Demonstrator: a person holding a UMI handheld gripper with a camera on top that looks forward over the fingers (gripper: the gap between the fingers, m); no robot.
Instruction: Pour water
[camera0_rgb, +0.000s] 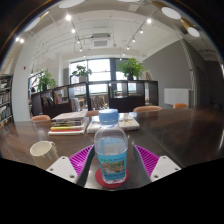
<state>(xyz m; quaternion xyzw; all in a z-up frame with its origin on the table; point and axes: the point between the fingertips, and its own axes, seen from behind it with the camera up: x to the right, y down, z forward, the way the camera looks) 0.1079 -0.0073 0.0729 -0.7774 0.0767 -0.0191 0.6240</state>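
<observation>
A clear plastic water bottle (111, 150) with a white cap and a blue-green label stands upright on a red coaster (96, 181) on the dark wooden table (185, 130). My gripper (111, 166) is open with the bottle between its fingers. The magenta pads (83, 158) sit to either side of the bottle with a small gap at each side. A pale cup (42, 151) stands on the table to the left of the left finger.
A stack of books and papers (68, 124) lies on the table beyond the bottle. Chairs (146, 108), a low partition with plants (130, 68) and bright windows lie further back. Shelves (6, 100) stand at the far left.
</observation>
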